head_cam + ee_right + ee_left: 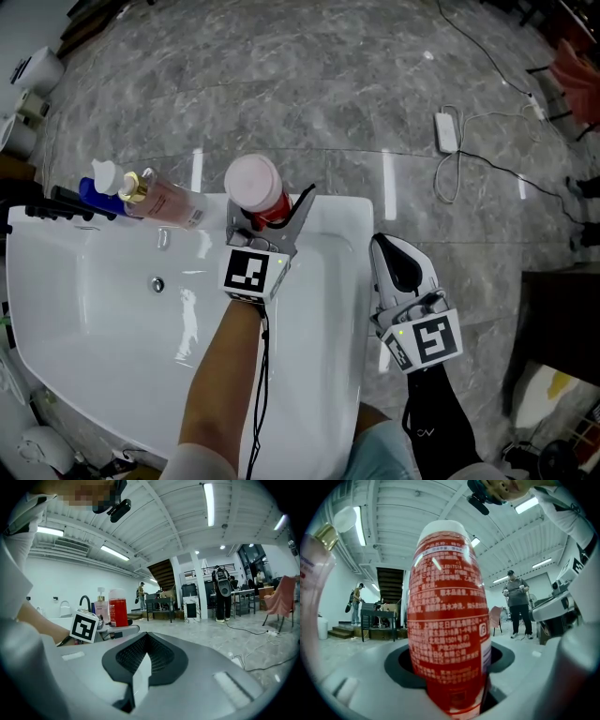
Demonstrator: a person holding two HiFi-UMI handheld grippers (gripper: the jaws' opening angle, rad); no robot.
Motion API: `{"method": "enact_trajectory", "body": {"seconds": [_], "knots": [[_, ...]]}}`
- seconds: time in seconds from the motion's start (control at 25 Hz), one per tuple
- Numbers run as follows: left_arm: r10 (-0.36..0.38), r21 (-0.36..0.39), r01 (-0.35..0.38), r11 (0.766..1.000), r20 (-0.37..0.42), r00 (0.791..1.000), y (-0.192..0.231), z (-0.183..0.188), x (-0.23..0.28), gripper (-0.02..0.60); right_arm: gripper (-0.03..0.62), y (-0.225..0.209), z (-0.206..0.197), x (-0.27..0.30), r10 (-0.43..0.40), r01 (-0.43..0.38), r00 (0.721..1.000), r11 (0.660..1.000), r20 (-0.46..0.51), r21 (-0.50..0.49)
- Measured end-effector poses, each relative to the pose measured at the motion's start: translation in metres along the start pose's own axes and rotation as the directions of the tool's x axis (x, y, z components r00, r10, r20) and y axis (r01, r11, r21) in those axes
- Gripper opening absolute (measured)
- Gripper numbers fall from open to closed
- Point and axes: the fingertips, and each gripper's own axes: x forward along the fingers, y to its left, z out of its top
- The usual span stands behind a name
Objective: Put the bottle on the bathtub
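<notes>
Nearest the lens, grips red bottle [447,620] low on its body with left gripper [269,211], jaws closed against both sides. Holds it upright at far rim of bathtub [94,319], just beside pink bottle [169,202], probably so base meets rim flat; cannot tell whether base touches yet. Holds right gripper [394,258] off tub's right side over floor, jaws pressed together on nothing, apparently parked clear of placement.

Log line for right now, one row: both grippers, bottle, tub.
left gripper: shut on red plastic bottle with white cap | bottle: upright at white bathtub far rim | right gripper: shut, empty, beside tub
</notes>
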Motion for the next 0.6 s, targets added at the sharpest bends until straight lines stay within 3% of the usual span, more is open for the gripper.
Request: {"method": "enact_trajectory", "body": {"seconds": [0.08,0.2,0.6], "knots": [[-0.007,0.033,0.007,0.999,-0.016,1.0,-0.001,0.0,-0.005,0.357,0.028,0.0,0.001,-0.002,-0.006,0.006,1.0,1.0,-0.001,-0.002],[-0.002,0.054,0.003,0.999,-0.018,1.0,0.0,0.004,-0.02,0.373,0.028,-0.002,0.004,-0.008,-0.019,0.019,1.0,1.0,-0.001,-0.004],[0.03,-0.015,-0.032,0.999,-0.157,0.987,-0.017,0.002,-0.083,0.373,0.029,-0.013,0.051,-0.062,-0.104,0.103,0.994,0.995,0.042,0.012]]}}
